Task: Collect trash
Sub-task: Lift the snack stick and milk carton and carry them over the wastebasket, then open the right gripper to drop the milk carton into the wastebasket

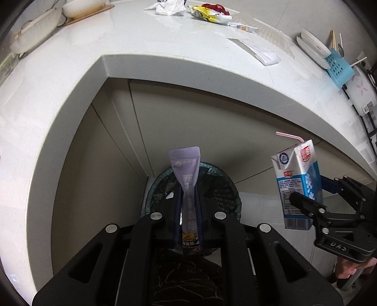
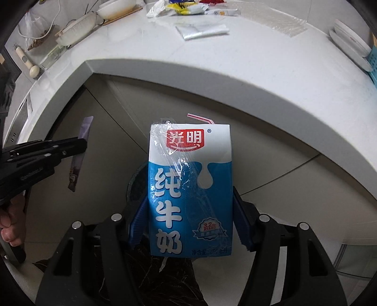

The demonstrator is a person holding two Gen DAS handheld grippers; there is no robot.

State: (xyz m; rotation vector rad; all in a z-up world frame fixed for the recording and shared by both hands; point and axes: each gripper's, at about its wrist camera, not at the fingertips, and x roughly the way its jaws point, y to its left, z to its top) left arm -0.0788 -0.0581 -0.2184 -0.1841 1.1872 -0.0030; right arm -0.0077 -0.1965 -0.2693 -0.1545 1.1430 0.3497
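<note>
Left gripper [image 1: 188, 204]: clenched on a purple sachet [image 1: 187, 179], the 2 blue pads pressed flat against its sides; the sachet stands upright and its top sticks out past the fingertips toward 12 o'clock.
Left gripper, other view: seen from the right wrist it sits at 9 o'clock [image 2: 79, 144], with the sachet [image 2: 79, 150] hanging thin and edge-on from the black fingers.
Right gripper [image 2: 188, 221]: grasping a milk carton [image 2: 189, 188] by its 2 narrow sides, 1 blue finger [image 2: 137, 223] on each side of the lower half.
Milk carton: blue and white, upright, with a red logo near the top and a pink-striped bent straw [image 2: 200, 117] poking out at 12 o'clock; clear film clings to its front.
Right gripper, other view: in the left wrist picture it is at 3 o'clock [image 1: 308, 202], carton [image 1: 297, 183] held upright.
Trash bin [image 1: 212, 186]: round, lined with a dark bag, directly behind the sachet at the picture's centre; in the right wrist view only its rim [image 2: 134, 181] shows at 9 o'clock of the carton.
Person: a hand [image 2: 11, 221] grips the left handle at 8 o'clock.
Countertop [image 1: 70, 77]: white, curving above the bin.
Remaining litter: a white crumpled wrapper [image 1: 167, 8], a yellow-red snack bag [image 1: 209, 13] and a flat white packet [image 1: 259, 50] lie on the countertop at 12 to 1 o'clock.
Dish rack [image 1: 337, 68]: blue, at 2 o'clock, with white plates [image 1: 312, 43].
</note>
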